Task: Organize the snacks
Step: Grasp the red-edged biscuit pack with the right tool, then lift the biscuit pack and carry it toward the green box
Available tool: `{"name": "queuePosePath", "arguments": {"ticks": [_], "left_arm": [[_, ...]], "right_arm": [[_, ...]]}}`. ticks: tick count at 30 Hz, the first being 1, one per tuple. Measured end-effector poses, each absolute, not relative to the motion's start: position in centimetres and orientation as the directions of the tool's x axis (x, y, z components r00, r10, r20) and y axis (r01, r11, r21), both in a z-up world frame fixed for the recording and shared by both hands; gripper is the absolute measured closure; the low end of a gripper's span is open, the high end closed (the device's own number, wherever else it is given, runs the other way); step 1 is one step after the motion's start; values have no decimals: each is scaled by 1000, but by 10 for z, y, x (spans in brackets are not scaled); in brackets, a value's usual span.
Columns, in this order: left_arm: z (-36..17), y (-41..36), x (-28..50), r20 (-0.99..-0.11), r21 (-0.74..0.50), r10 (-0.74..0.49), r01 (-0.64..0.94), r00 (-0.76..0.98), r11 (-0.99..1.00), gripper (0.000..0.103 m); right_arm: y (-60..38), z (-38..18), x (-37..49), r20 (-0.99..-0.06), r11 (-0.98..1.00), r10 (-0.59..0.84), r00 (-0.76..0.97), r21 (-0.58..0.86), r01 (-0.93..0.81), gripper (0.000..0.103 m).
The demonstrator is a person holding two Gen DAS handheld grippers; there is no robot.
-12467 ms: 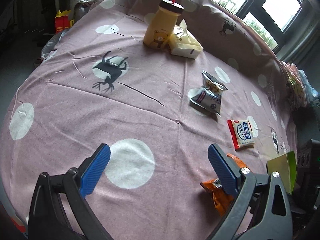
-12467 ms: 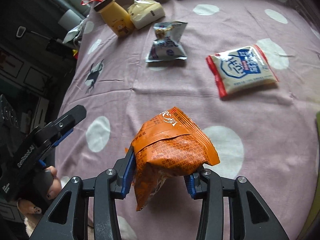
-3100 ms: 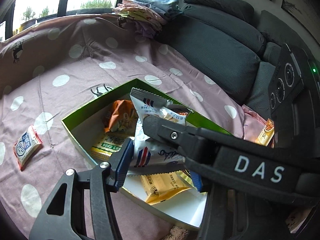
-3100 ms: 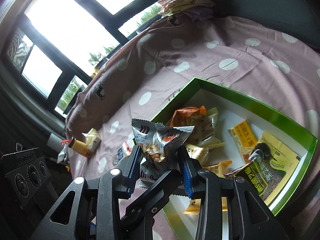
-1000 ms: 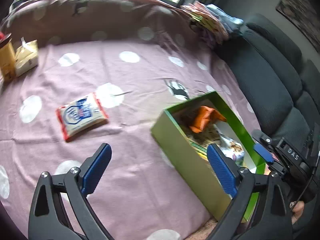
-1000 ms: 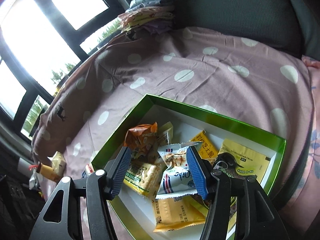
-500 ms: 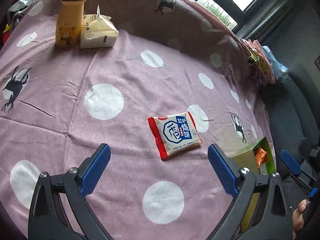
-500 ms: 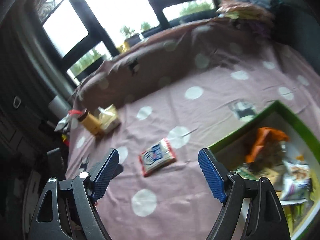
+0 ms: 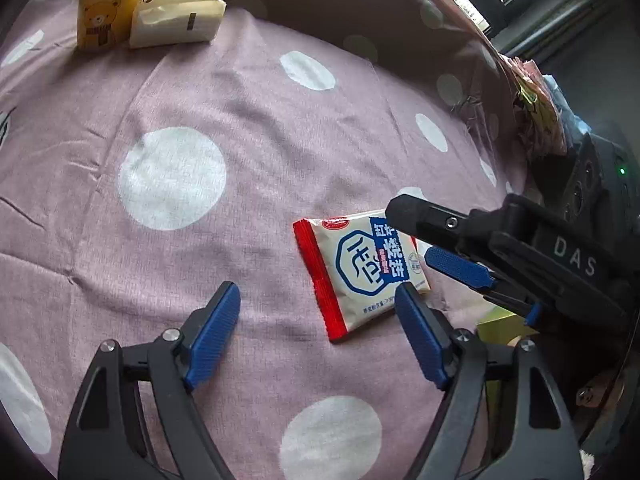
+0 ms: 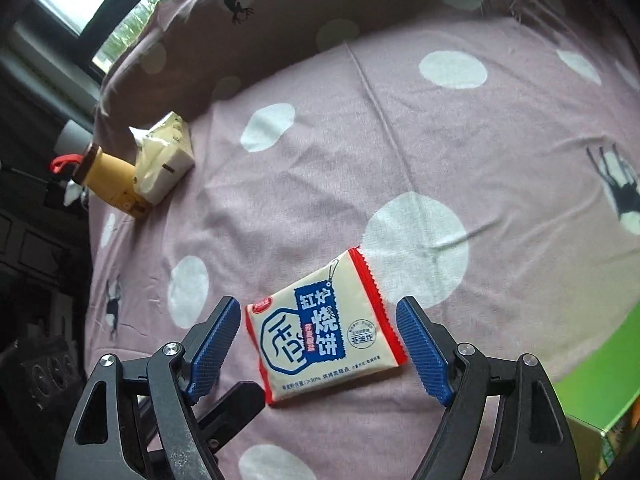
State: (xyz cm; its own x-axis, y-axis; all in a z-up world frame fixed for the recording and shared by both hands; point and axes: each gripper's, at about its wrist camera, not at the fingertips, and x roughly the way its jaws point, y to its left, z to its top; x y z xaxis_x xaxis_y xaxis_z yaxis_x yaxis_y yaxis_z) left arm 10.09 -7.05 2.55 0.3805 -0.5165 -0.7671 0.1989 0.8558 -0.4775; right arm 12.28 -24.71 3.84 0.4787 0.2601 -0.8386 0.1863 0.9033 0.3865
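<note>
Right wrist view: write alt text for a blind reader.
A red-edged cream snack packet lies flat on a pink polka-dot cloth, between the open blue pads of the right tool. A yellow bottle stands far left.

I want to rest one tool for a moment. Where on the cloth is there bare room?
The wide stretch of cloth between the yellow bottle with its tissue pack and the biscuit packet is free. It is crowded around that packet, where both tools meet, near the green box.

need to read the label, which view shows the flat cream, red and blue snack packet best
The right wrist view: the flat cream, red and blue snack packet lies whole between open jaws, its print facing the camera. In the left wrist view the packet is partly covered by the right gripper.
</note>
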Motion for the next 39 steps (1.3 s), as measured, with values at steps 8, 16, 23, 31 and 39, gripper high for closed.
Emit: {"name": "queuePosePath", "arguments": {"ticks": [8,16,23,31,39], "left_arm": [[21,-71,100,-754,-464,-506,205,420,861,39],[18,-71,100,-753,-444,-491,213,438,870,68],[26,-67,92,-754,-431,-480,213,450,877,69],[63,-62,66,-702,-388,-471,267,534,882,69],[96,-56,37,-647,-351,-467,309,603,884,69]], "right_arm": [[-239,27,125,-848,921,267,458,364,137,44],[-217,25,124,-859,948,238,454,307,84,59],[-210,29,115,-848,939,265,459,335,76,64],[-200,62,87,-784,937,280,554,350,22,64],[-190,97,53,-712,933,292,638,358,-28,65]]}}
